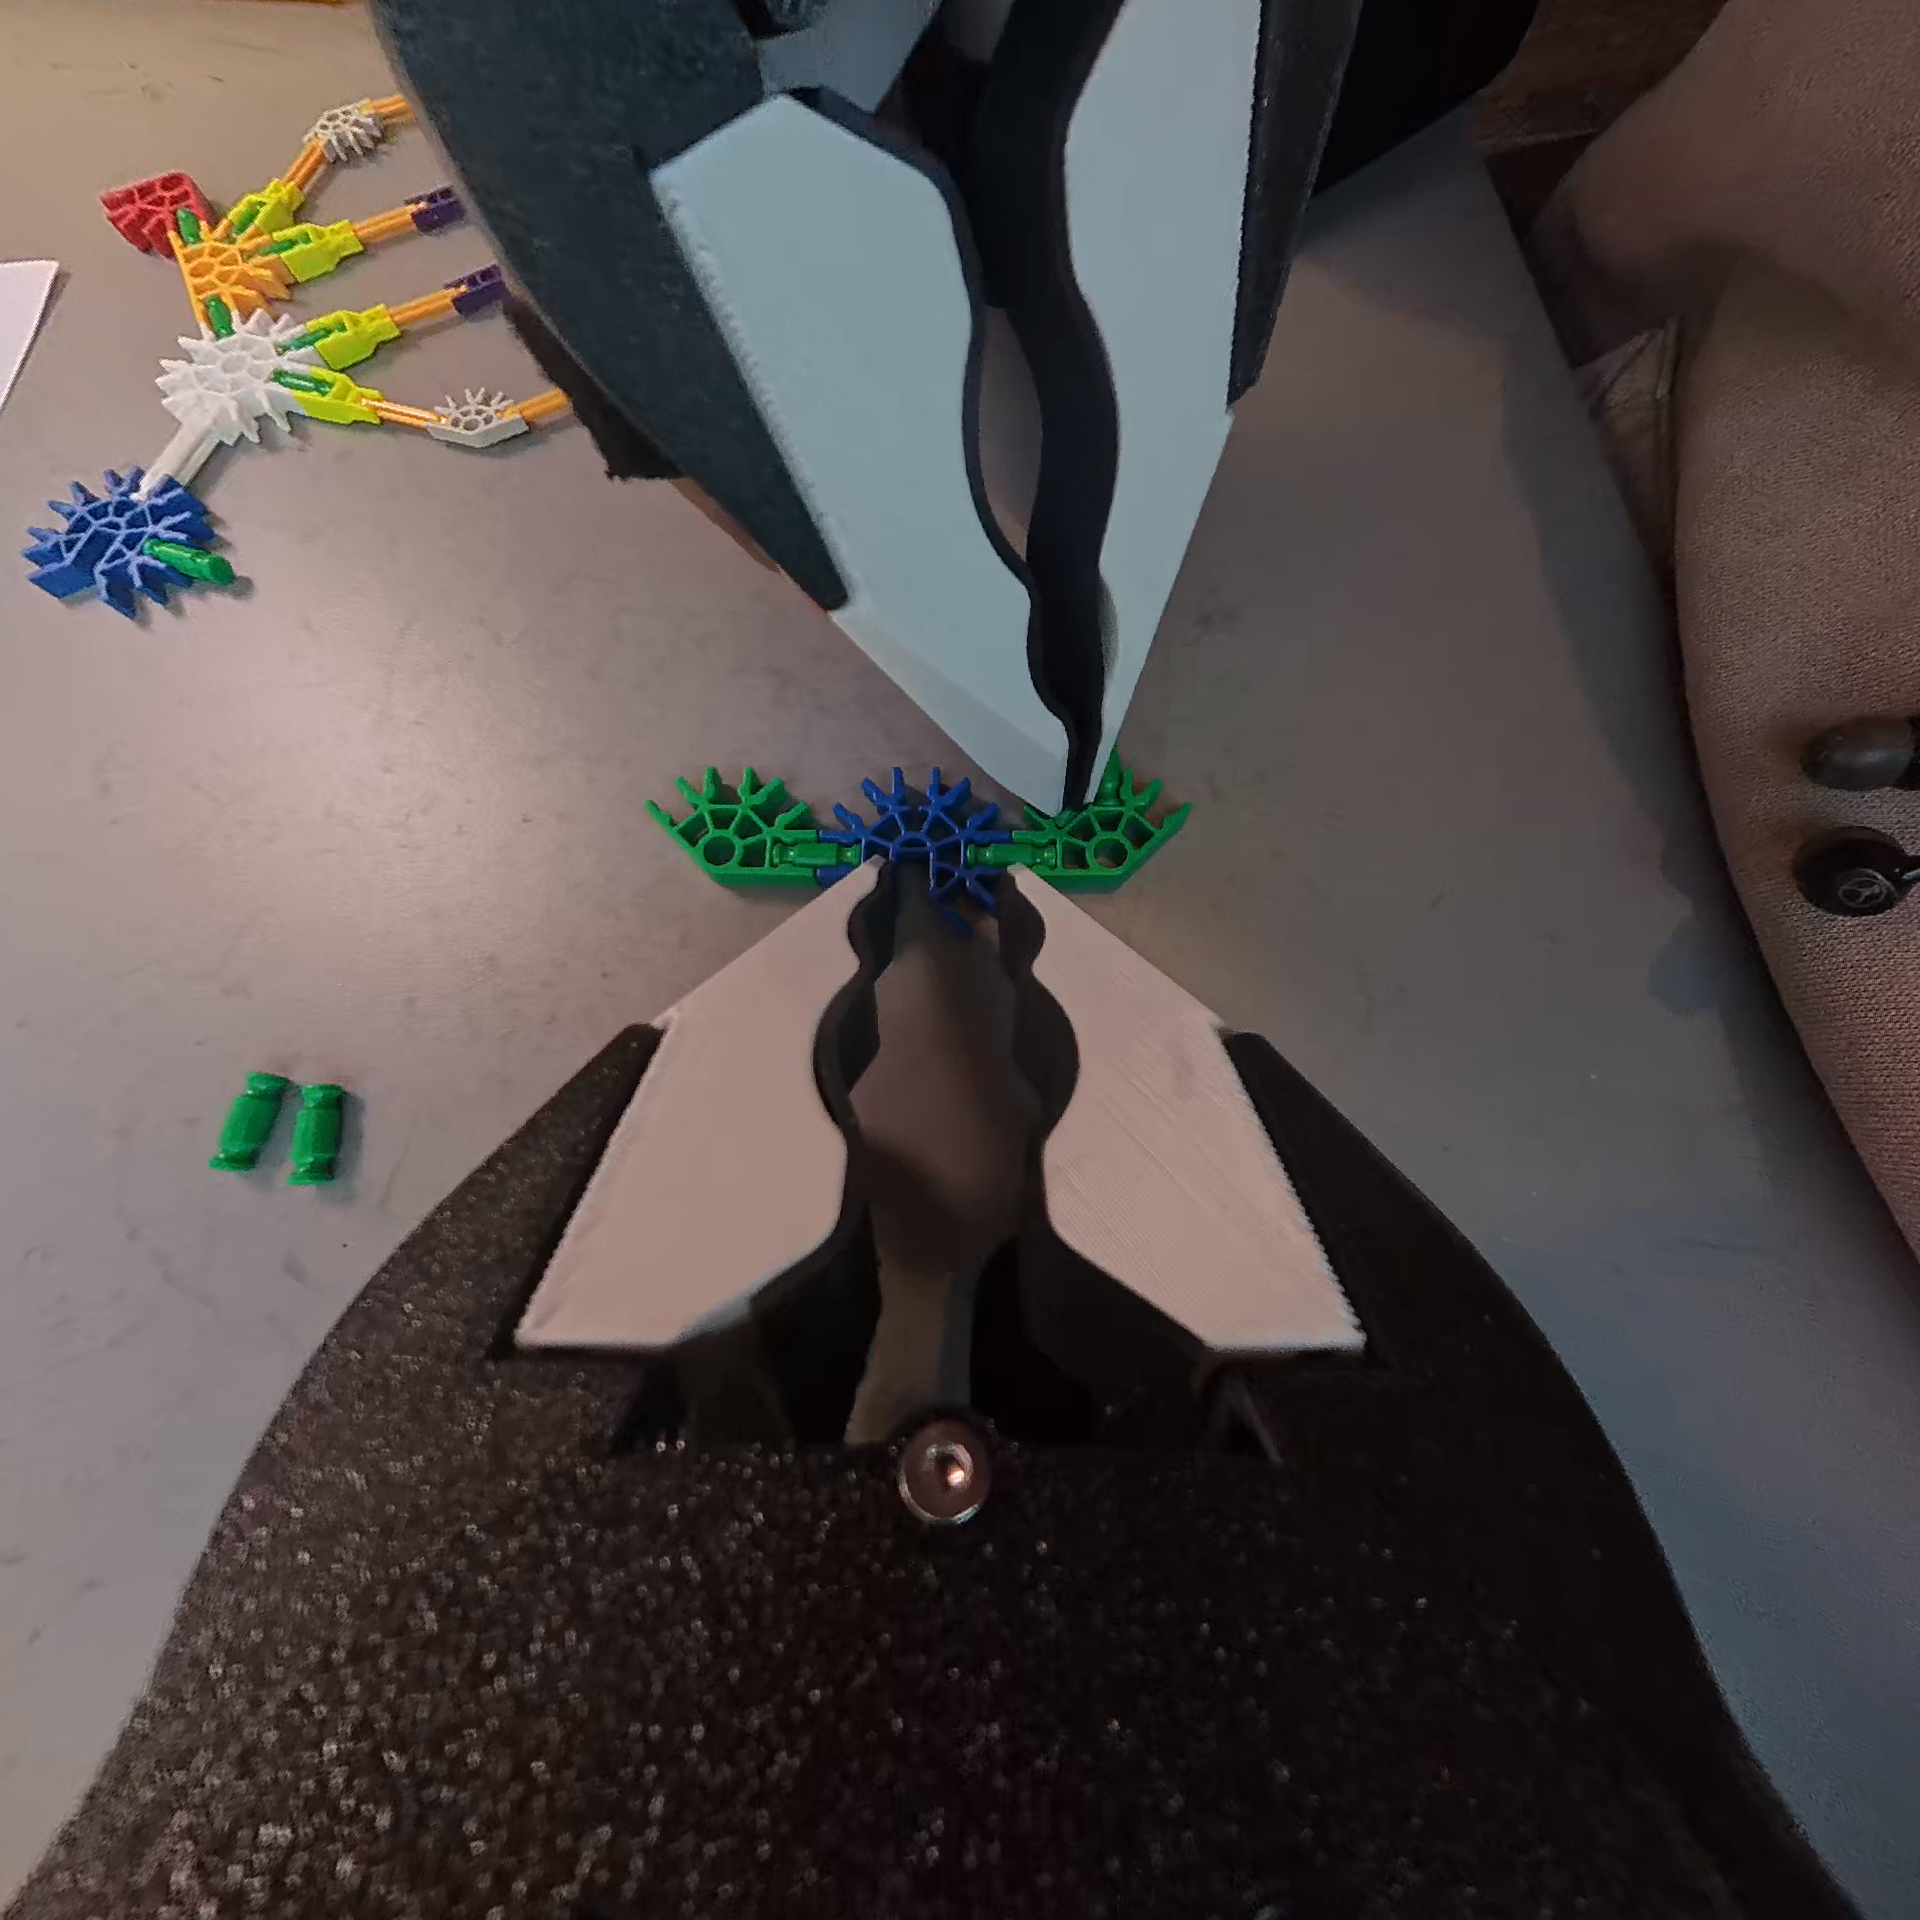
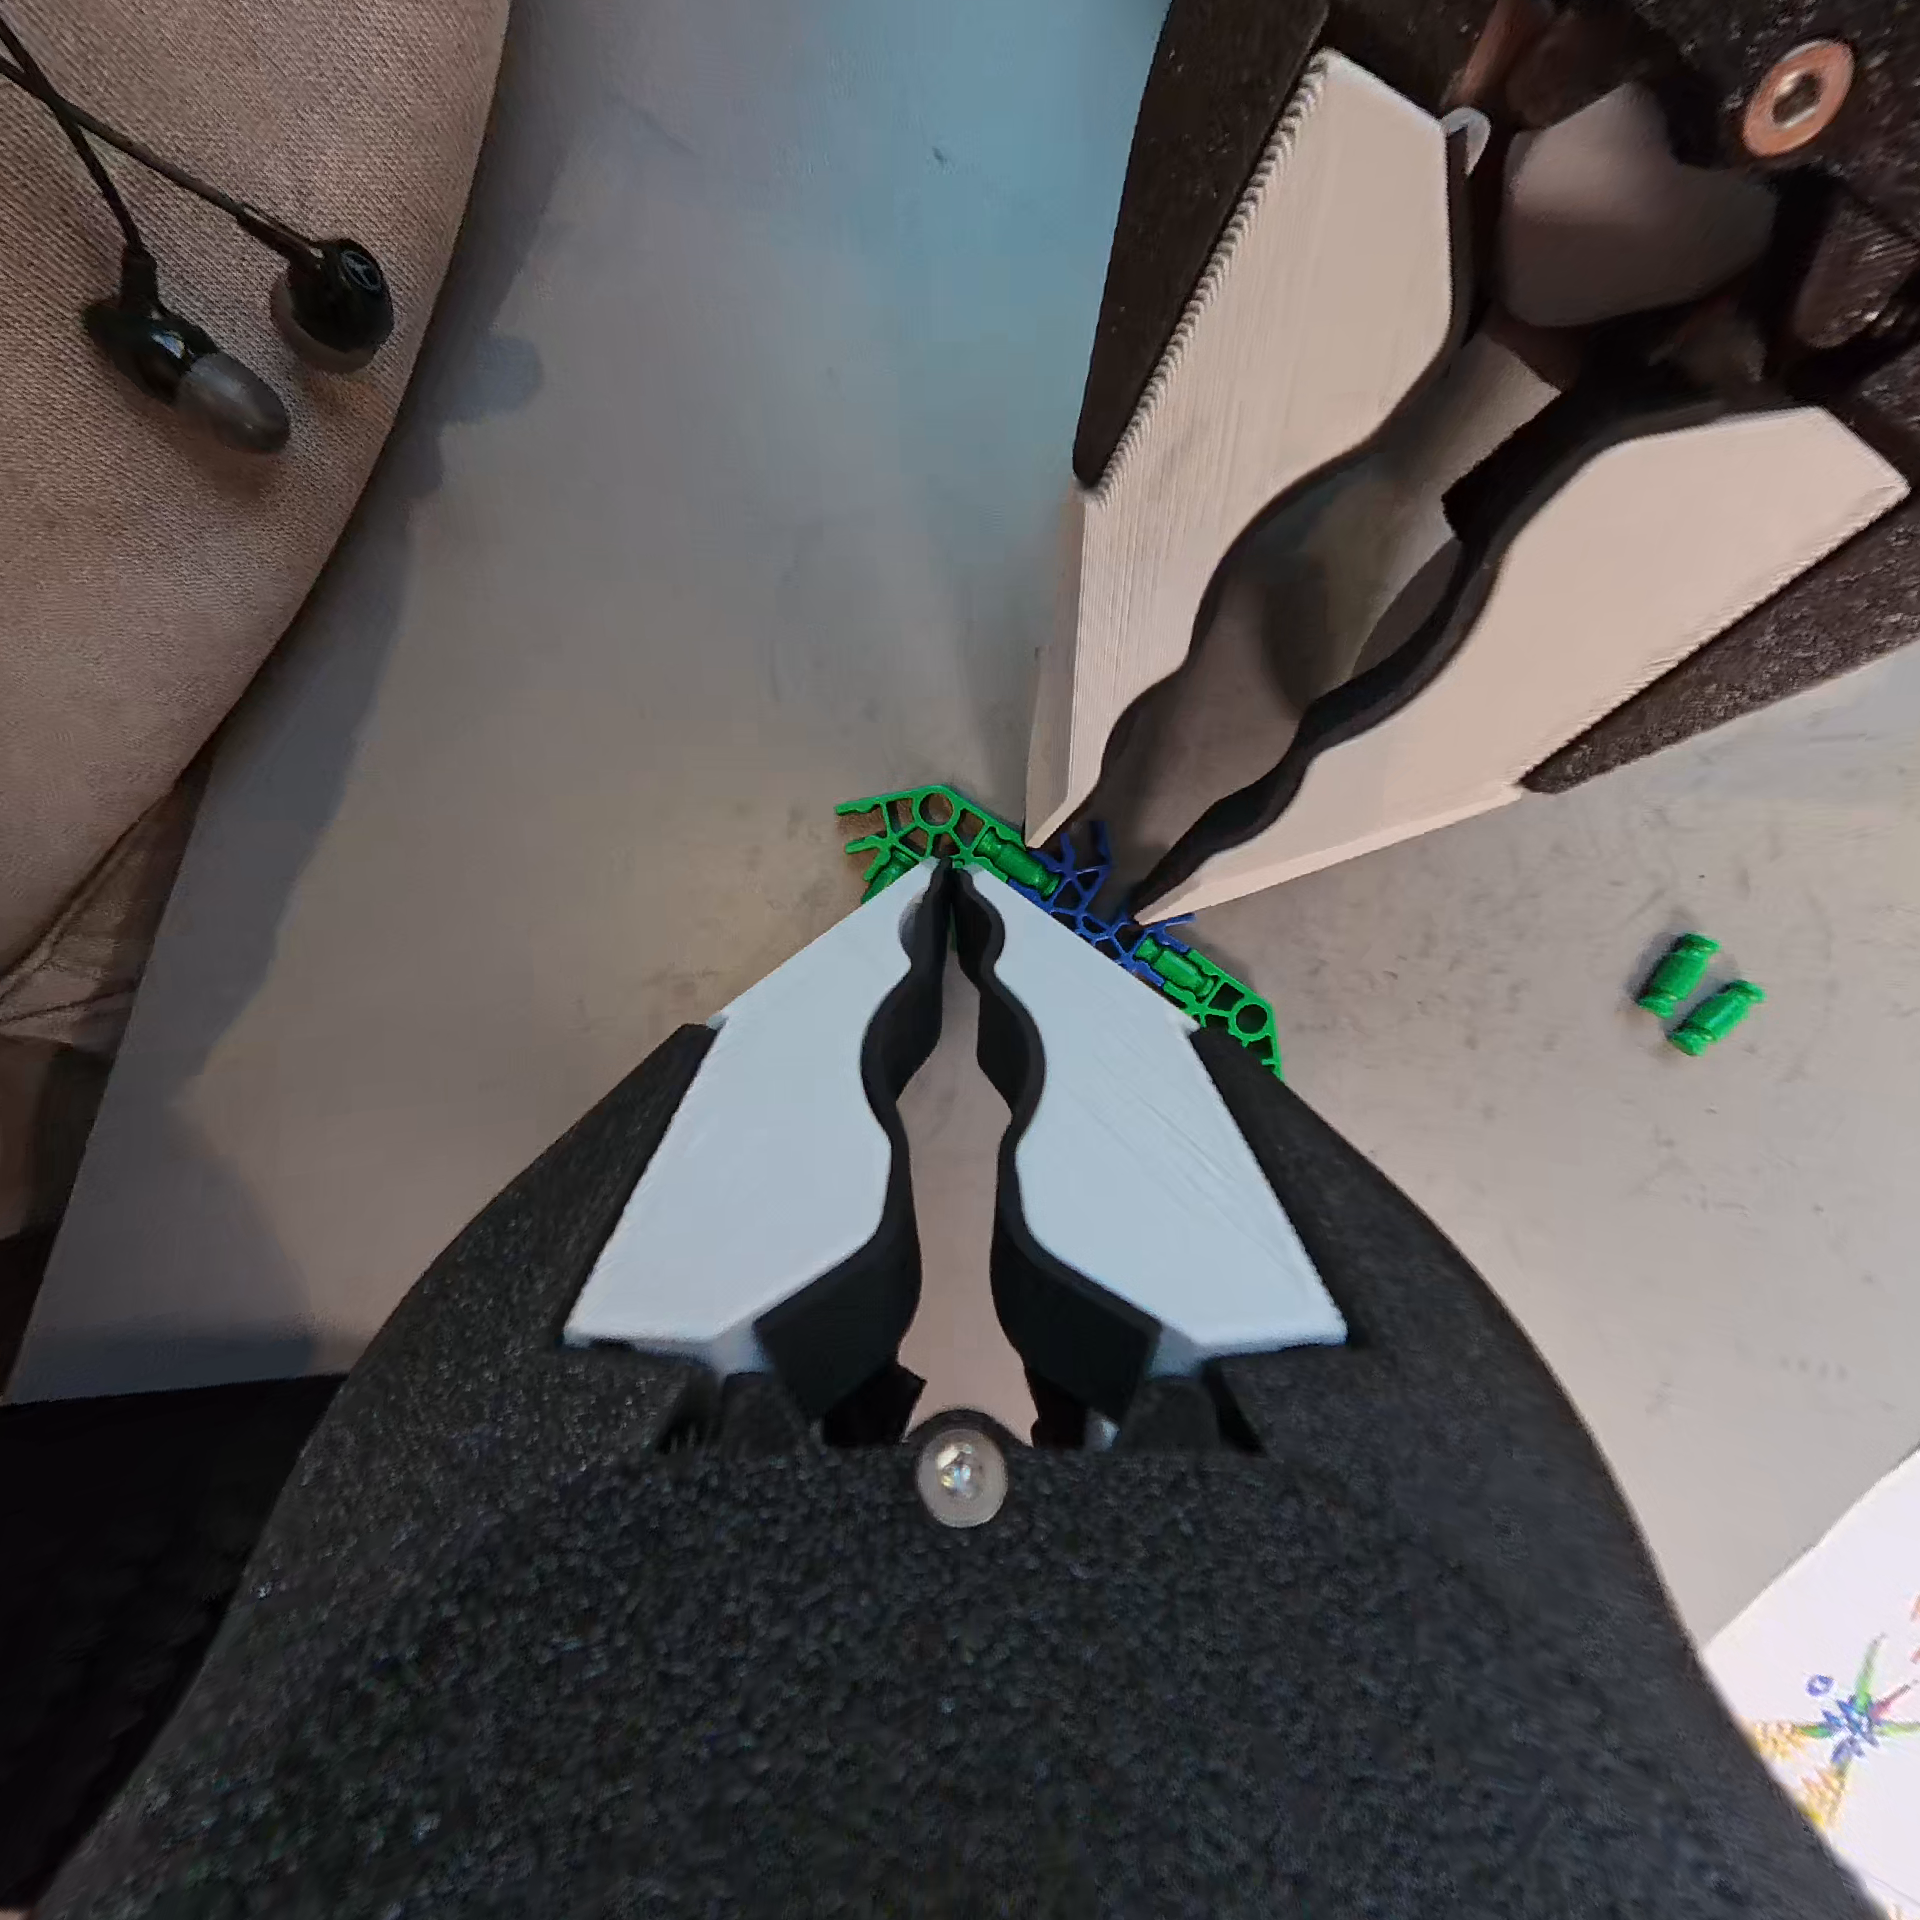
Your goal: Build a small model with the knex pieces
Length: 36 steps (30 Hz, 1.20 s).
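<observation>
A small flat assembly lies on the grey table (image 1: 416, 727): a blue snowflake connector (image 1: 925, 826) in the middle, joined by short green rods to one green connector (image 1: 727, 836) on one side and another (image 1: 1117, 842) on the other. My left gripper (image 1: 940, 873) is shut on the blue connector (image 2: 1081, 883). It also shows in the right wrist view (image 2: 1086, 873). My right gripper (image 2: 948, 871) is shut on the edge of the green connector (image 2: 930, 816) nearest it, and shows from above in the left wrist view (image 1: 1075, 805). The other green connector (image 2: 1236, 1013) is partly hidden.
Two loose short green rods (image 1: 281, 1127) lie apart on the table (image 2: 1699, 992). A larger multicoloured rod-and-connector build (image 1: 239, 343) lies farther off. Beige fabric (image 2: 156, 623) with black earphones (image 2: 239, 332) borders one side. A printed sheet (image 2: 1849, 1714) lies at a corner. Less than 4 cm separates the two grippers' tips. The left tips stand about 20 centimeters off the larger multicoloured rod-and-connector build (image 1: 239, 343).
</observation>
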Tool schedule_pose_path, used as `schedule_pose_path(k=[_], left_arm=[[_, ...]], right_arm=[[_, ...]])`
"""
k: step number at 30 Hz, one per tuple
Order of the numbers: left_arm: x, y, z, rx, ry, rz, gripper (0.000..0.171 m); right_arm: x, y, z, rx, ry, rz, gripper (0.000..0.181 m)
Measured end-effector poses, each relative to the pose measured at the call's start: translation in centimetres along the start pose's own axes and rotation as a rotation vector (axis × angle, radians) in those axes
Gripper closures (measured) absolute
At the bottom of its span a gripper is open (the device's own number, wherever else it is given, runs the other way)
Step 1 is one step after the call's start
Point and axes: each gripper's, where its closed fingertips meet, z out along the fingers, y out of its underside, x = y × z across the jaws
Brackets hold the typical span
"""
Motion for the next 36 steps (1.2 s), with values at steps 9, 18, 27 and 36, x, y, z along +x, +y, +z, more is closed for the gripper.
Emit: schedule_pose_path(k=[9, 18, 27, 36], left_arm=[[0.0, 0.0, 0.0, 0.0, -0.004, -0.024, 0.153], [0.1, 0.1, -0.1, -0.001, -0.009, -0.036, 0.153], [0.4, 0.4, -0.5, -0.024, -0.001, -0.045, 0.153], [-0.4, 0.7, -2.9, 0.013, 0.036, -0.091, 0.155]], right_arm=[[-0.2, 0.1, 0.3, -0.127, 0.002, -0.012, 0.181], [-0.1, 0.0, 0.4, -0.058, 0.001, 0.06, 0.181], [0.4, 0.7, -2.1, 0.257, 0.258, 0.294, 0.158], [-0.3, 1.5, -3.1, 0.383, 0.395, 0.536, 0.152]])
